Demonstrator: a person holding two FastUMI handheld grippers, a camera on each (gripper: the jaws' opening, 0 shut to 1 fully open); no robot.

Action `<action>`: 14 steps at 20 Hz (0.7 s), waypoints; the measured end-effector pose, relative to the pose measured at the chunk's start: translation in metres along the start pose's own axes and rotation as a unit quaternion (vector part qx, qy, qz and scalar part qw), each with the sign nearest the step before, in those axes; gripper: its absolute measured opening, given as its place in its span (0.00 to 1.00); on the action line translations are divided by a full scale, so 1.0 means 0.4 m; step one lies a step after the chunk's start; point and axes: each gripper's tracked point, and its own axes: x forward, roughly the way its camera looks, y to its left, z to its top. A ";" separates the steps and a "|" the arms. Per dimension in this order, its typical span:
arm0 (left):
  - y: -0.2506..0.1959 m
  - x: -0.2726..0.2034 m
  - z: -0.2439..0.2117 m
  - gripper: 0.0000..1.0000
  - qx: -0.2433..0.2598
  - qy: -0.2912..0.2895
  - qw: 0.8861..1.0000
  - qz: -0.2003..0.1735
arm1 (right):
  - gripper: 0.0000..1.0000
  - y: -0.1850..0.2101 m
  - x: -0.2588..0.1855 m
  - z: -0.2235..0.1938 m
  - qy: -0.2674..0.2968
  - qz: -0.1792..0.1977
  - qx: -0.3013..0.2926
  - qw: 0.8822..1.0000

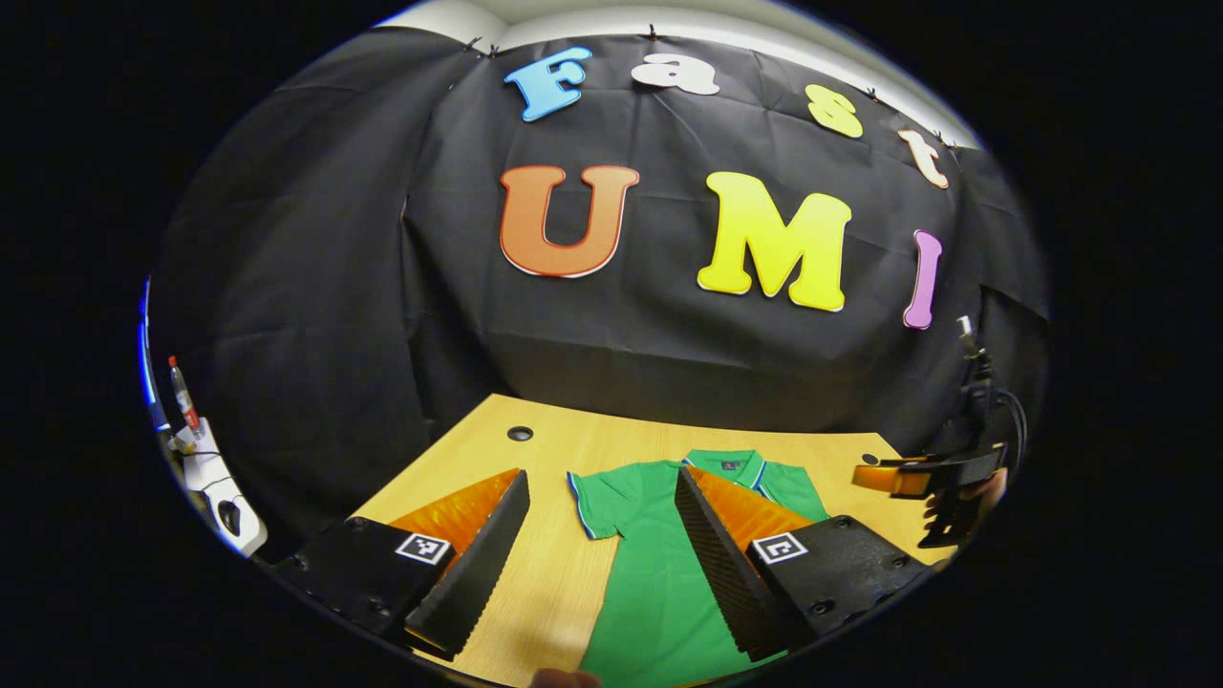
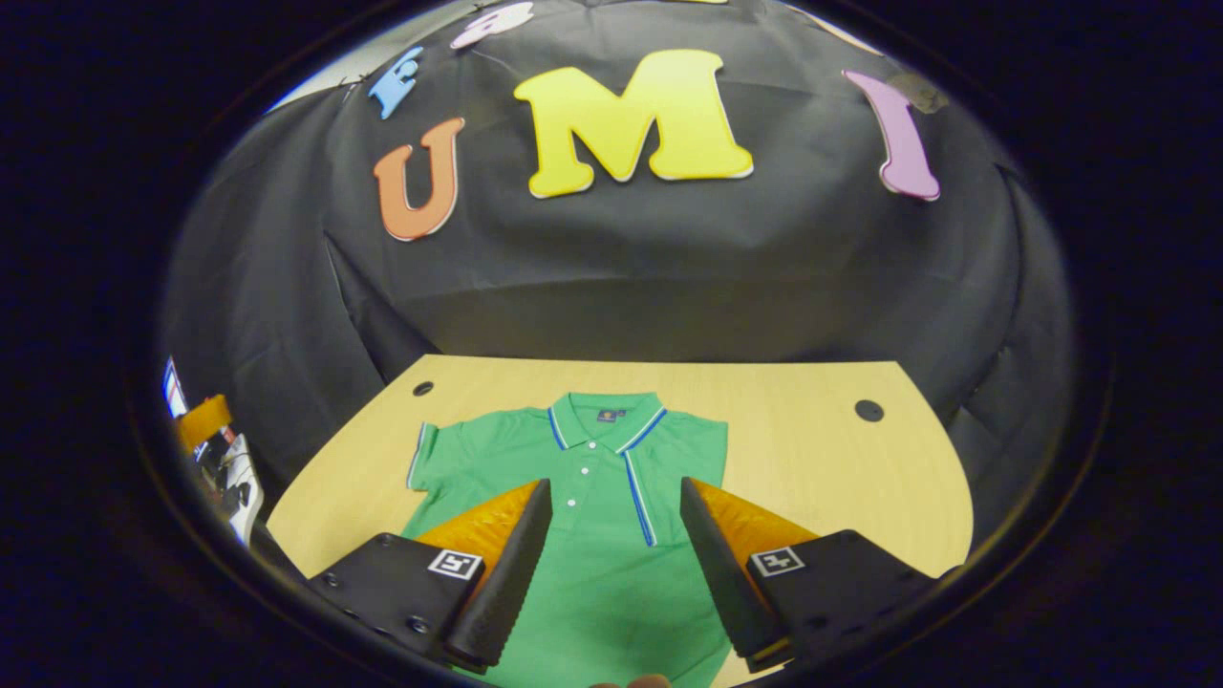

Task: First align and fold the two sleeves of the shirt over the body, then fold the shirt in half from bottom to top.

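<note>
The left gripper (image 1: pixel 602 554) hovers with fingers spread wide, empty, above the shirt's (image 1: pixel 659 573) left sleeve (image 1: pixel 597 502). The right gripper (image 2: pixel 611 564) is likewise agape over the shirt's chest. The green shirt lies flat, collar (image 2: pixel 602 420) toward the bench's (image 2: pixel 812 449) far edge.

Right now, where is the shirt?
The green shirt lies flat on the wooden table, collar toward the black cloth wall, centred in the right gripper view, ahead of both open grippers.

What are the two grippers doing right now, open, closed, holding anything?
Left gripper: open, holding nothing, above the green shirt.
Right gripper: open, holding nothing, over the shirt.
</note>
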 end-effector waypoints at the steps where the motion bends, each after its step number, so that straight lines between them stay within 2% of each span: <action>1: 0.009 0.029 -0.036 0.99 -0.009 0.025 1.000 -0.012 | 0.87 0.016 -0.043 0.003 -0.006 0.002 -0.003 1.000; 2: 0.011 0.054 -0.078 0.99 -0.011 0.050 0.998 -0.027 | 0.87 0.025 -0.080 0.005 -0.011 0.001 -0.009 1.000; 3: 0.019 0.079 -0.111 0.99 -0.004 0.071 0.997 -0.037 | 0.93 0.033 -0.114 0.004 -0.013 0.001 -0.015 1.000; 5: 0.042 0.137 -0.148 0.99 0.001 0.088 0.995 -0.042 | 0.90 0.057 -0.171 -0.001 -0.014 0.003 -0.014 1.000; 7: 0.058 0.190 -0.181 0.99 -0.024 0.111 0.992 -0.055 | 0.87 0.077 -0.215 -0.017 -0.010 0.007 -0.012 1.000; 9: 0.071 0.257 -0.215 0.99 -0.054 0.133 0.987 -0.072 | 0.90 0.102 -0.246 -0.046 0.000 0.016 -0.008 1.000; 10: 0.073 0.291 -0.231 0.99 -0.075 0.150 0.982 -0.083 | 0.93 0.107 -0.255 -0.061 0.006 0.015 -0.013 1.000; 12: 0.075 0.362 -0.269 0.99 -0.115 0.189 0.970 -0.102 | 0.91 0.107 -0.265 -0.088 0.020 0.012 -0.026 0.999; 14: 0.095 0.435 -0.299 0.99 -0.124 0.217 0.962 -0.110 | 0.91 0.103 -0.264 -0.106 0.032 0.008 -0.021 0.999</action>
